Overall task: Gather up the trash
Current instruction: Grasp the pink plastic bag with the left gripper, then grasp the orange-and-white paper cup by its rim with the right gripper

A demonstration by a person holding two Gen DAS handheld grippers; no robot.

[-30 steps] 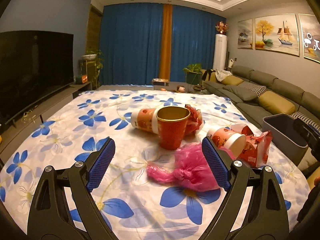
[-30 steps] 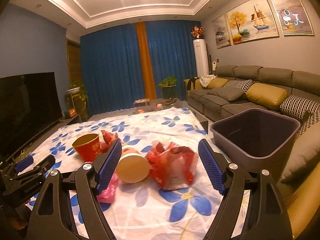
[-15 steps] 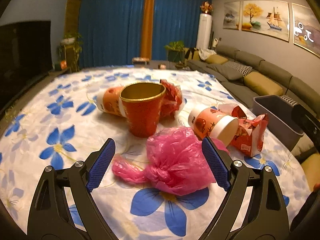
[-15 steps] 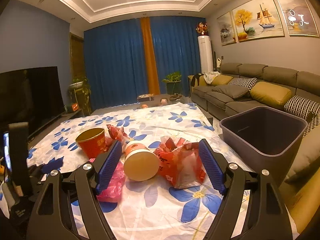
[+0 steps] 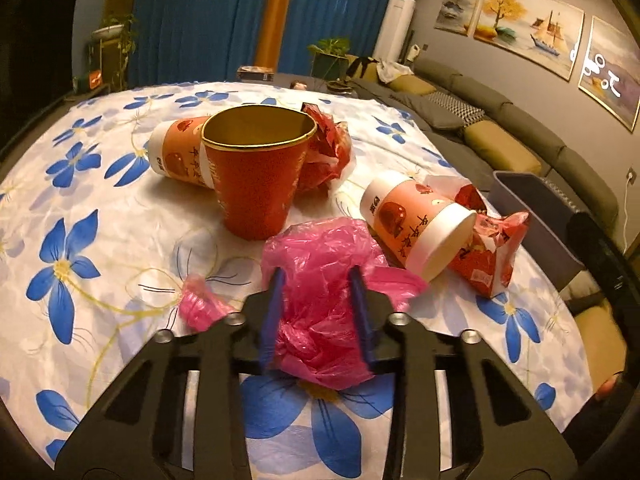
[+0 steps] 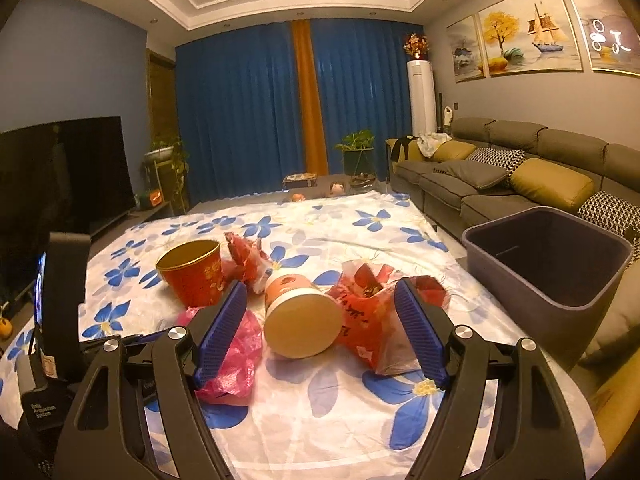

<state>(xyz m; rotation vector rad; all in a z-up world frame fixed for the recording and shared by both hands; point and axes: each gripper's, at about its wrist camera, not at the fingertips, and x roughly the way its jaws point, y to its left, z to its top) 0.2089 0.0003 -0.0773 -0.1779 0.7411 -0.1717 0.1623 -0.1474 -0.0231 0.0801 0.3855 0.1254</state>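
My left gripper (image 5: 318, 280) is shut on a crumpled pink plastic bag (image 5: 320, 308) that lies on the flowered tablecloth (image 5: 100, 240). Behind it a red paper cup (image 5: 256, 176) stands upright. Two pink-and-white paper cups lie on their sides, one behind the red cup (image 5: 176, 152) and one to the right (image 5: 416, 224). Red wrappers lie by each (image 5: 328, 152) (image 5: 492, 248). My right gripper (image 6: 320, 300) is open and empty, hovering just short of the fallen cup (image 6: 300, 320) and red wrapper (image 6: 372, 320). The pink bag also shows in the right wrist view (image 6: 236, 356).
A grey trash bin (image 6: 548, 264) stands open off the table's right edge, beside a grey sofa (image 6: 520, 168). A dark TV (image 6: 60, 176) is at the left. Blue curtains and plants are at the far end.
My left gripper moved forward and down over the pink bag and shut on it. My right gripper stayed open and drifted slightly back.
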